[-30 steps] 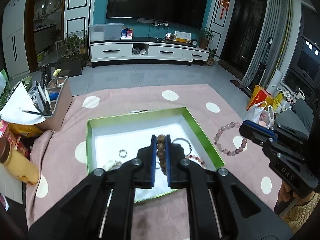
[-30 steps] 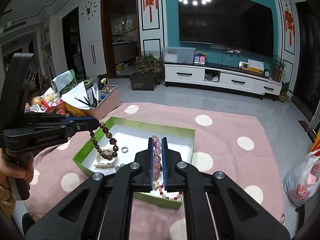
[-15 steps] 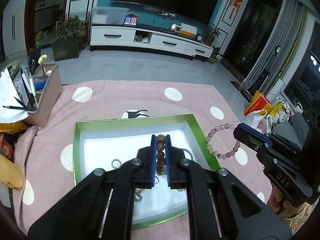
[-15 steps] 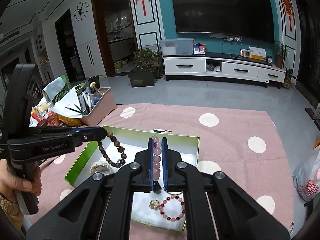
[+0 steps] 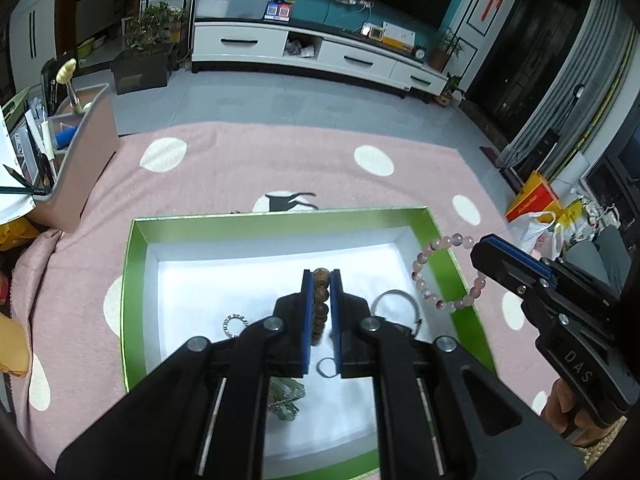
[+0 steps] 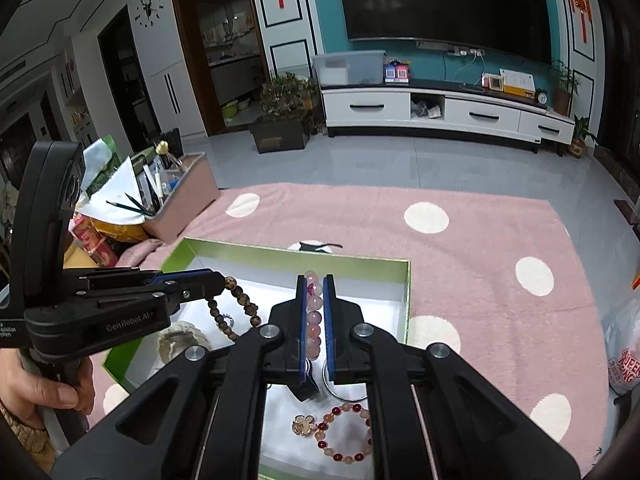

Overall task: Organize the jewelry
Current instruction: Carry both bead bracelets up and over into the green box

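Gripping round wooden beads [image 5: 320, 304], left jaws; right jaws clenching glossy pink beads [image 6: 314, 320].

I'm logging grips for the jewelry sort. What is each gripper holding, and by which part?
The left gripper pinches a brown bead bracelet by a few beads of its loop; the right gripper pinches a pale pink bead bracelet likewise, the rest hanging.

Home living room: wall television [image 6: 444, 0], white media console [image 6: 440, 114], potted plants [image 6: 286, 92].
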`<state>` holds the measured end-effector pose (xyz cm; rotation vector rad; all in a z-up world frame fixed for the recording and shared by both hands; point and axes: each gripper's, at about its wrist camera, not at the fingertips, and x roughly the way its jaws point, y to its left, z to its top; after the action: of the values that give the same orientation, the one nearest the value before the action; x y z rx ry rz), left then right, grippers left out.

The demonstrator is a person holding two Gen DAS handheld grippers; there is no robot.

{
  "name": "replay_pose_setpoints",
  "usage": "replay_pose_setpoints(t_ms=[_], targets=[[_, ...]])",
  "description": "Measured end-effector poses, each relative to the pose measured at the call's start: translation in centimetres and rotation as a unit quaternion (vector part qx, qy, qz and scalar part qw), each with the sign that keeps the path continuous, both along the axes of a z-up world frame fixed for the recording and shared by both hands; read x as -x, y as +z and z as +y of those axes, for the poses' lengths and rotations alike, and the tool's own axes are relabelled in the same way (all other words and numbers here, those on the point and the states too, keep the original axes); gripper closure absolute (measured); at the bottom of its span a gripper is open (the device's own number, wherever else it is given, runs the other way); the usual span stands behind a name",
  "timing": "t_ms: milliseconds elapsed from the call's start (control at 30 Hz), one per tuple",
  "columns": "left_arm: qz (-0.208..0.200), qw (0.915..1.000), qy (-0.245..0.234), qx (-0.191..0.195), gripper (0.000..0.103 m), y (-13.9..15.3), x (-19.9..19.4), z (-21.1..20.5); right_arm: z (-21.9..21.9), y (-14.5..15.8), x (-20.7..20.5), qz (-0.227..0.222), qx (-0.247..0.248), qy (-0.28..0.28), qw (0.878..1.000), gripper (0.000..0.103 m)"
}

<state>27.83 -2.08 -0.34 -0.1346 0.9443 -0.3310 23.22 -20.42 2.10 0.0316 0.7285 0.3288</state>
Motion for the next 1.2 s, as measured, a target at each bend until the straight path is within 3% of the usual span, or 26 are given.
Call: replay_pose_setpoints(t_ms=[633,1200], targets=[[0.012,0.9963,0.001,-0.085,0.095,-4.0,-1.6,-0.7,0.7,-5.3,-3.6,0.079,0.037,-0.019,0.996,0.096],[0.020,0.9944,0.002,-0.103,0.095,-4.7,-1.5,-0.5,0.5,-6.3,-4.1,0.095,0.056,-0.027,0.994,0.096]])
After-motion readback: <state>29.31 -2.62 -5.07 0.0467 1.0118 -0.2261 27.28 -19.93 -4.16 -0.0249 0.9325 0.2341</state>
